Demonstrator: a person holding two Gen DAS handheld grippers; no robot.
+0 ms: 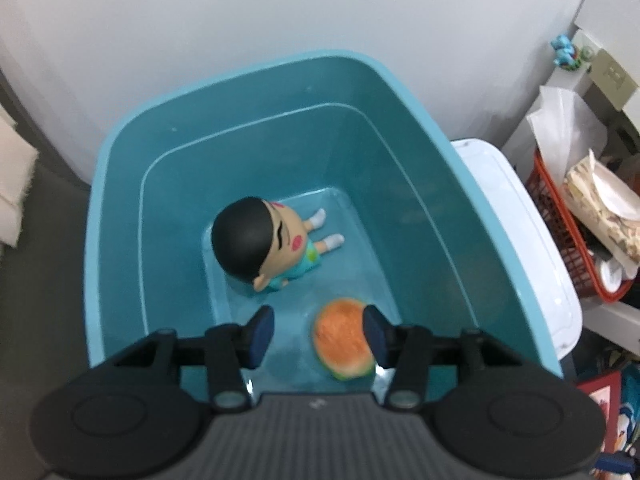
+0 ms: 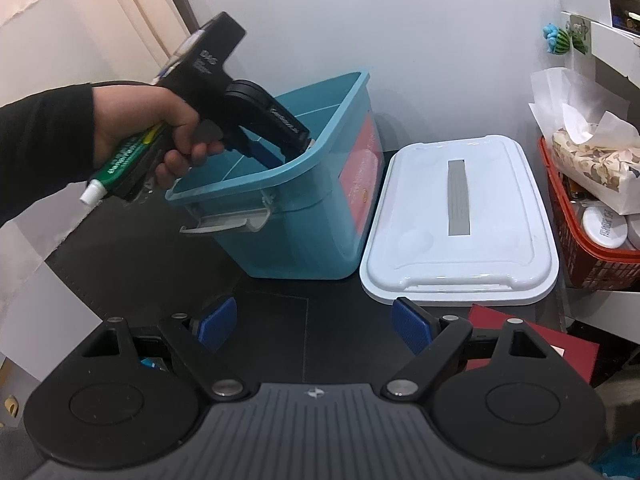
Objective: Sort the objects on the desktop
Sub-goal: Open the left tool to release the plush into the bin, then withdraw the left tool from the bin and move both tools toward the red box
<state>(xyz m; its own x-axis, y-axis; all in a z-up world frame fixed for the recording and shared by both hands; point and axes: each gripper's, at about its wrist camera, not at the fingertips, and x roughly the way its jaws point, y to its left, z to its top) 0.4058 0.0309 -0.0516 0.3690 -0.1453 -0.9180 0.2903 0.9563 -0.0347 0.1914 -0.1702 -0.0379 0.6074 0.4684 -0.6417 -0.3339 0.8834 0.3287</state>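
The toy burger lies on the floor of the blue bin, near the front wall. A little doll with black hair lies on its back just beside it, further in. So the step in hand looks like letting go and pulling out.

To do this well, I think the left hand-held gripper should go straight up out of the bin, so it does not bump the burger, the doll or the bin's rim. Its jaws are apart and nothing is between them. The burger sits below it and a bit to the right, partly hidden behind the right blue pad. I cannot tell if that pad touches the burger; it looks like it is just above it.

In the right wrist view, a hand holds that gripper down inside the bin. The bin stands on the dark bench, and a white lid lies beside it. The right hand-held gripper waits above the bench, wide open and empty.
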